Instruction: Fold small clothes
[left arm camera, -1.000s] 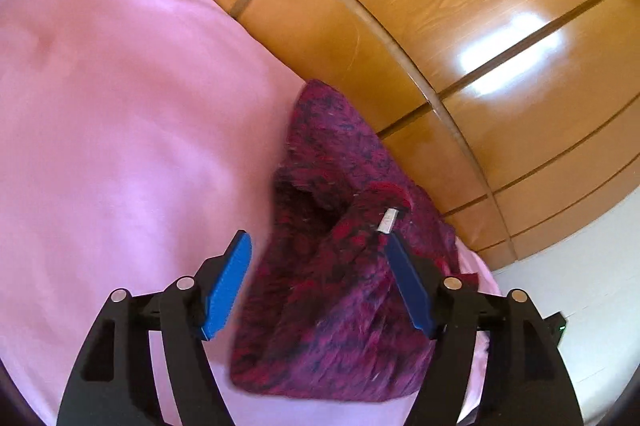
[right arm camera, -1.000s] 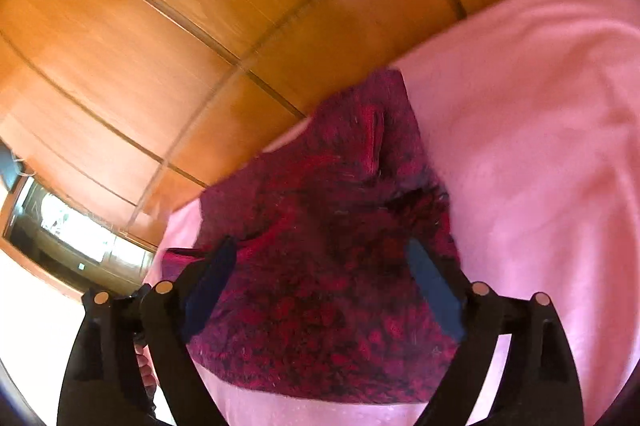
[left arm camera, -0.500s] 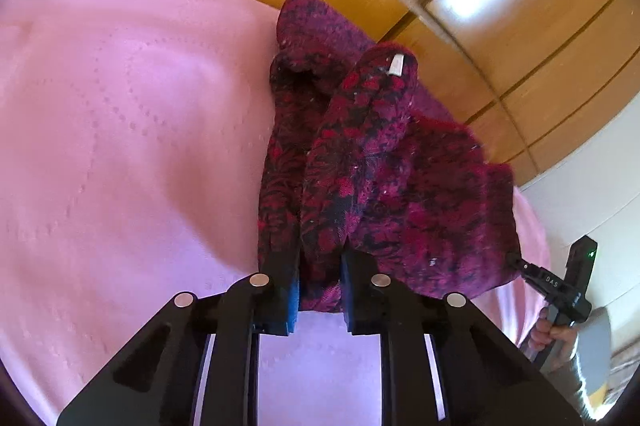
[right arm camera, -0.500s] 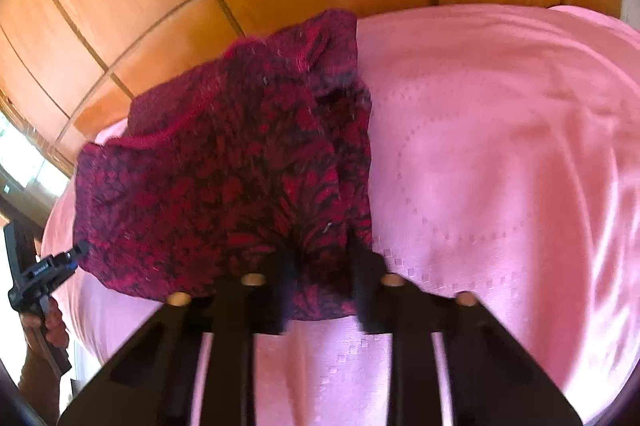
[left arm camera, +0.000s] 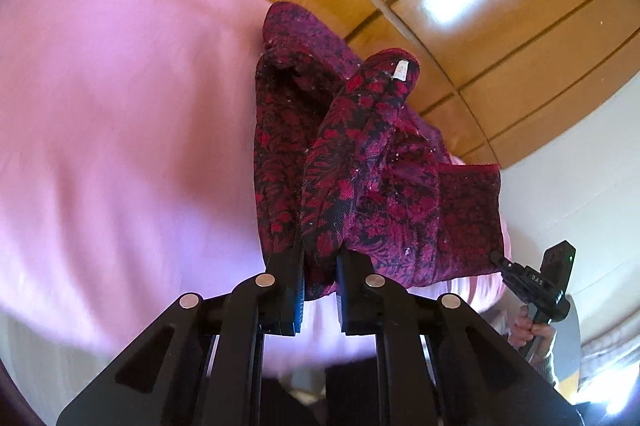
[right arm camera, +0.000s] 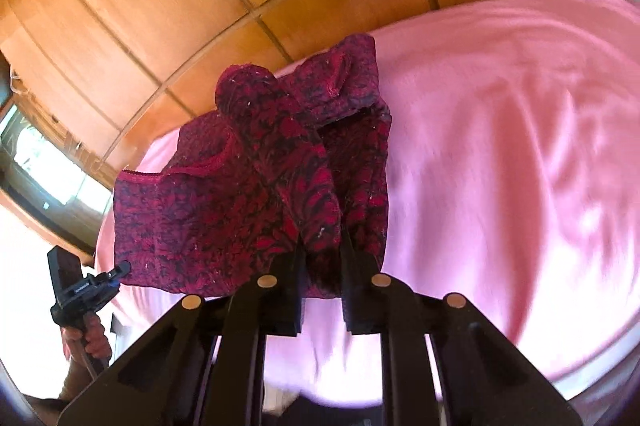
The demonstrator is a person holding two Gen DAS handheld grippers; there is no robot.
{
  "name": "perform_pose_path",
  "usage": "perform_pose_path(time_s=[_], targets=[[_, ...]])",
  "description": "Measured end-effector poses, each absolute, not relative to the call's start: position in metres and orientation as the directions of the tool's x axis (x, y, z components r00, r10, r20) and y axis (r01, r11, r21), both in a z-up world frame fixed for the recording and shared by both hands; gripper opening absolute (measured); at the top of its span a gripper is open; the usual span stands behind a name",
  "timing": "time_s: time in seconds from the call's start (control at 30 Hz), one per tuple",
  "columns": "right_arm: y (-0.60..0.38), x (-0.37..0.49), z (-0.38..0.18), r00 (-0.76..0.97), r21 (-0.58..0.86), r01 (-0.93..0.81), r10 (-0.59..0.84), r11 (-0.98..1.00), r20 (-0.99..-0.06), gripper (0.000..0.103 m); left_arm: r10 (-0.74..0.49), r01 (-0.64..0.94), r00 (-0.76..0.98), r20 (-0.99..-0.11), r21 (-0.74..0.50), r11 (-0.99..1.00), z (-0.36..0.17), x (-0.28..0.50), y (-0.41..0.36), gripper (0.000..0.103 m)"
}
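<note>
Right claw (left arm camera: pixel 496 258) is showing white lettering "DAS" on its body; garment's white tag (left arm camera: pixel 400 71) is appearing illegible.

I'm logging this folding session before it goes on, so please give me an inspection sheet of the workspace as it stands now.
Surface: pink bedsheet, smooth, partly blurred.
Job's things: dark red patterned garment, bunched and lifted off the sheet at its near edge; a small white label shows on a raised fold.
Clutter: nothing seen.
Grippers: left gripper has its jaws shut on the garment's near edge; right gripper likewise, at the other corner. Each shows in the other's view.
Cables: nothing seen.
Surroundings: glossy wooden panelling behind the bed, a white wall, and a bright window.
</note>
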State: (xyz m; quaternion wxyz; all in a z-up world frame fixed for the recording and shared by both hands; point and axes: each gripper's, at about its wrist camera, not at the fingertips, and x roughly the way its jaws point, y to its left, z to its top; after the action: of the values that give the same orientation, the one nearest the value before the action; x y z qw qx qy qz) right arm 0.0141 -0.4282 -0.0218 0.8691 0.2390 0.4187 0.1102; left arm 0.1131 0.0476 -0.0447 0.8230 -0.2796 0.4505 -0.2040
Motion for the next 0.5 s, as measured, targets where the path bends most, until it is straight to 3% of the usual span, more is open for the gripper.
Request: perform_pose_path(time_s=[0.13, 0.2, 0.3, 0.33, 0.37, 0.4, 0.43, 0.5], targets=[[-0.431, -0.014, -0.040, 0.569, 0.508, 0.045, 0.395, 0.860, -0.721, 0.013, -0.532, 0.082, 0.491, -0.690, -0.572, 0.816, -0.046, 0.084, 0.040, 0.013], [-0.424, -0.009, -0.046, 0.553, 0.477, 0.056, 0.371, 0.877, -0.746, 0.014, -0.438, 0.096, 0.513, -0.738, -0.458, 0.884, -0.038, 0.080, 0.027, 0.017], [-0.418, 0.002, -0.043, 0.568, 0.416, 0.087, 0.298, 0.905, -0.767, 0.035, -0.343, 0.134, 0.566, -0.750, -0.327, 0.936, -0.021, 0.087, 0.014, 0.020], [-0.417, 0.005, -0.038, 0.583, 0.397, 0.083, 0.279, 0.914, -0.763, 0.047, -0.314, 0.138, 0.588, -0.745, -0.291, 0.947, -0.016, 0.089, 0.012, 0.029], [-0.414, 0.008, -0.031, 0.607, 0.370, 0.077, 0.250, 0.926, -0.754, 0.052, -0.262, 0.142, 0.623, -0.737, -0.223, 0.964, -0.009, 0.091, 0.008, 0.048], [-0.411, 0.009, -0.027, 0.623, 0.353, 0.072, 0.234, 0.933, -0.747, 0.059, -0.224, 0.145, 0.647, -0.729, -0.171, 0.975, -0.003, 0.092, 0.004, 0.056], [-0.412, 0.008, -0.023, 0.639, 0.336, 0.060, 0.223, 0.940, -0.737, 0.062, -0.192, 0.148, 0.671, -0.716, -0.125, 0.981, 0.002, 0.091, 0.000, 0.064], [-0.401, 0.017, -0.014, 0.664, 0.308, 0.032, 0.210, 0.951, -0.718, 0.069, -0.160, 0.163, 0.697, -0.699, -0.063, 0.985, 0.008, 0.103, -0.009, 0.064]])
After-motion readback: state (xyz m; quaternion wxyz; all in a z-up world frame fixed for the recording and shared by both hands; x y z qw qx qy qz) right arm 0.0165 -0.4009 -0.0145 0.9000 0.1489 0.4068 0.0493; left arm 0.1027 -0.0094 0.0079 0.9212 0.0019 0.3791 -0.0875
